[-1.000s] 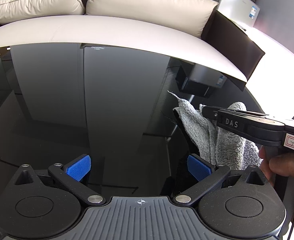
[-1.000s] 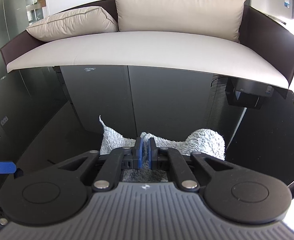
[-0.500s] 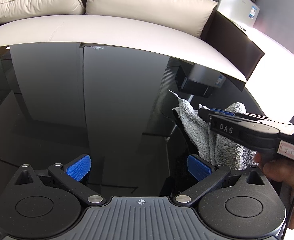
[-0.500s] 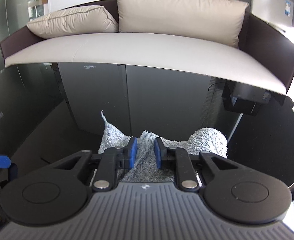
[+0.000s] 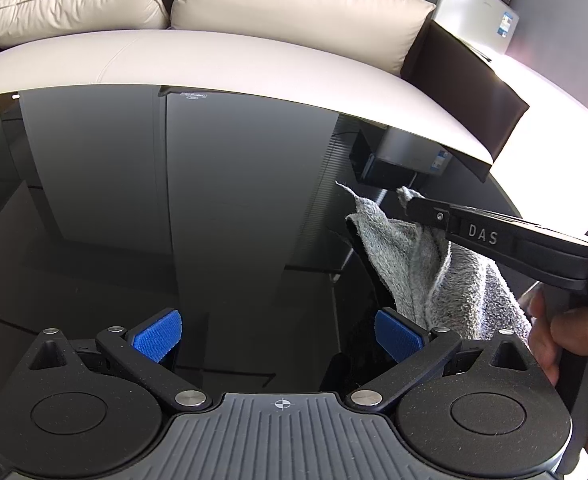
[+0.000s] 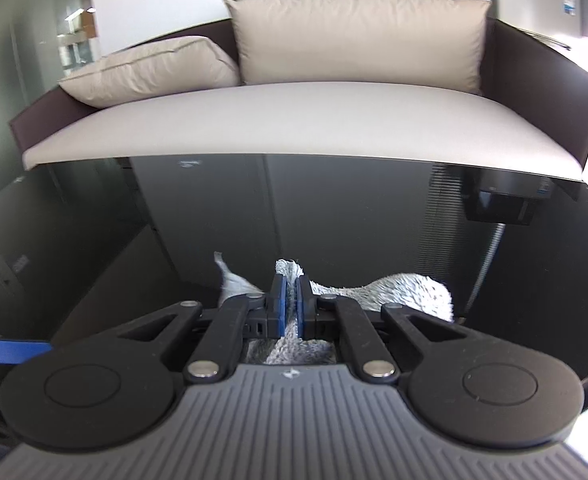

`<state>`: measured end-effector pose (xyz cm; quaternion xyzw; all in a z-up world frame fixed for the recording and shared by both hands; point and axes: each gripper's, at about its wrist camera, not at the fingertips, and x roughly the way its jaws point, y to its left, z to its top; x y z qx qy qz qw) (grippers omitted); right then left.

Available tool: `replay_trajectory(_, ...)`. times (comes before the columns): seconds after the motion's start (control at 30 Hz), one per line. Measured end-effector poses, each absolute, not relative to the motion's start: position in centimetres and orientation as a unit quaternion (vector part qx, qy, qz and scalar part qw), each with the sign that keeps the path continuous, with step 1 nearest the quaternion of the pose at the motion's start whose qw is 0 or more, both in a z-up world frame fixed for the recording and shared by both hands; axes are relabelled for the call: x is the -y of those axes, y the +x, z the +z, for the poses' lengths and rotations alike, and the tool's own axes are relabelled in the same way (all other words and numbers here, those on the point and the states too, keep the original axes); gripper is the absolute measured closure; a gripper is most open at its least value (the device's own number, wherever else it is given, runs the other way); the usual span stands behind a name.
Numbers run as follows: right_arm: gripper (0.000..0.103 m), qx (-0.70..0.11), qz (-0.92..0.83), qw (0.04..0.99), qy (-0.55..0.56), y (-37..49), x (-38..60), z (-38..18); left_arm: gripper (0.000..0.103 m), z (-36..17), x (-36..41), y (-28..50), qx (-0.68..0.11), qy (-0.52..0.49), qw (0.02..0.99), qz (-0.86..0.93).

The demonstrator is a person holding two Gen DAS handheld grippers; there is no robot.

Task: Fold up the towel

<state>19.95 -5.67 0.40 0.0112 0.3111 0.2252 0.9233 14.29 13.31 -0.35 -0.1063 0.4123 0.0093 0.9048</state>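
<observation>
The grey terry towel [image 5: 422, 268] hangs bunched at about 3 o'clock in the left wrist view, pinched near its top edge by the right gripper [image 6: 289, 304], whose fingers are closed on a fold of cloth. The left gripper [image 5: 275, 336] hovers over the glossy black surface [image 5: 173, 200] with fingers spread wide, holding nothing. The towel looks light, limp and non-slippery; it will likely sag from any single hold, so the free corner at 12 o'clock seems the place to grasp.

towel [image 6: 410, 292] lower part hidden behind right gripper [image 6: 289, 306], sofa [image 5: 253, 68] cut off at frame edge
</observation>
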Motion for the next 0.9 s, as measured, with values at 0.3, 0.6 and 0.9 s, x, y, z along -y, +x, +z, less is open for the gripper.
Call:
replay_trajectory(0.3, 0.098, -0.311, 0.272, 0.910, 0.022, 19.6, 4.4, 0.5, 0.001, -0.2, -13.2, 14.3, -0.411, -0.107, 0.905, 0.011)
replay_trajectory(0.6, 0.074, -0.290, 0.284, 0.911, 0.068, 19.6, 5.5, 0.6, 0.001, -0.2, -13.3, 14.1, -0.412, -0.107, 0.905, 0.011)
replay_trajectory(0.9, 0.056, -0.262, 0.238, 0.930, 0.096, 19.2, 10.1, 2.5, 0.001, -0.1, -12.8, 14.2, -0.408, -0.100, 0.907, 0.010)
